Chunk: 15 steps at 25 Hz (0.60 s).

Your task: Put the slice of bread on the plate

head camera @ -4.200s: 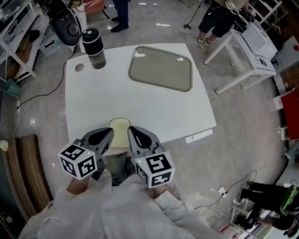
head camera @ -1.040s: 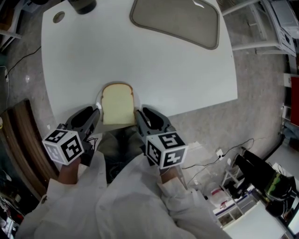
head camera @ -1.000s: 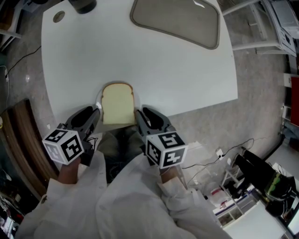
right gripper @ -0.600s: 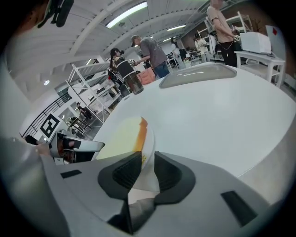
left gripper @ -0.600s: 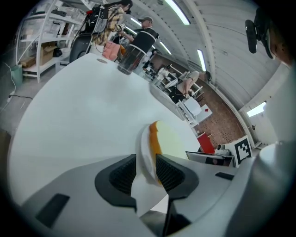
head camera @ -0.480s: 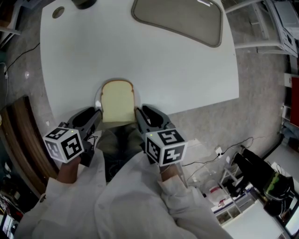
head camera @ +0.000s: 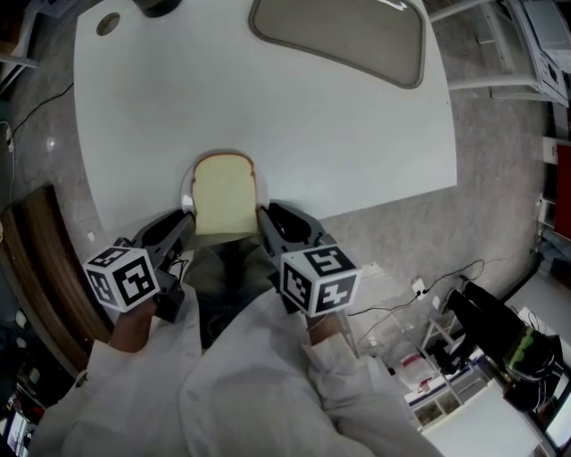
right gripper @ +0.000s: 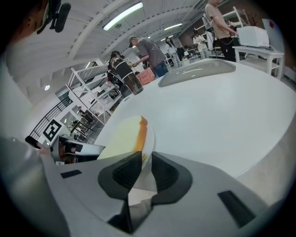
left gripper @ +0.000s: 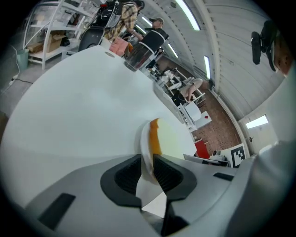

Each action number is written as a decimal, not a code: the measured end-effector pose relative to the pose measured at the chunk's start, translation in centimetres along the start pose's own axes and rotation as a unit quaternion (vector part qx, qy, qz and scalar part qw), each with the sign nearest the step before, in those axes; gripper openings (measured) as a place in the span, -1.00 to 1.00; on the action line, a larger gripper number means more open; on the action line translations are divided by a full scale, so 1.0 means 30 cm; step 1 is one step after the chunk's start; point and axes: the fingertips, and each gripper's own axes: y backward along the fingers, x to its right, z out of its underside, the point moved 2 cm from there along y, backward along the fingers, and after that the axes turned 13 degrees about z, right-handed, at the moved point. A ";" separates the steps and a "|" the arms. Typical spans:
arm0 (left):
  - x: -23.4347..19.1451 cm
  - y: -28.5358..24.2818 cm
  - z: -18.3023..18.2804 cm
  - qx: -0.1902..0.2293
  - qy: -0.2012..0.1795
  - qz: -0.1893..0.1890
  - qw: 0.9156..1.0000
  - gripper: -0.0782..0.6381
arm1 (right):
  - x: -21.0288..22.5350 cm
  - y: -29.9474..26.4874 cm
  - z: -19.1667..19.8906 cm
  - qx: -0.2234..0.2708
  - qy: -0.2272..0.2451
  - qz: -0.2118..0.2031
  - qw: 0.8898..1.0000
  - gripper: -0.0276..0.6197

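Observation:
A slice of pale bread (head camera: 223,195) with a brown crust lies on a small white plate (head camera: 187,185) at the near edge of the white table (head camera: 268,116). My left gripper (head camera: 183,225) is shut on the plate's left rim. My right gripper (head camera: 266,219) is shut on its right rim. In the left gripper view the plate rim (left gripper: 145,155) runs between the jaws of the left gripper (left gripper: 147,169), and the bread (left gripper: 167,139) lies beyond. In the right gripper view the rim (right gripper: 149,144) sits inside the right gripper (right gripper: 143,169), next to the bread (right gripper: 121,136). I cannot tell whether the plate rests on the table.
A grey rounded tray (head camera: 339,36) lies at the far side of the table. A dark tumbler (head camera: 156,5) and a small round hole (head camera: 107,24) are at the far left corner. People and shelves stand beyond the table. Cables lie on the floor at right.
Since 4.2 s ago the head view has swung closer over the table. Over the last second both grippers and the plate with the bread have hardly moved.

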 end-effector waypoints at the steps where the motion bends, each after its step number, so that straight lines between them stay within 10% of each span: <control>1: 0.000 -0.002 0.000 -0.002 0.002 0.001 1.000 -0.55 | 0.001 0.000 0.000 -0.001 -0.005 -0.004 1.000 -0.70; 15: -0.006 0.000 -0.007 -0.014 0.004 0.001 1.000 -0.62 | -0.012 -0.001 0.005 -0.005 -0.031 0.020 0.999 -0.72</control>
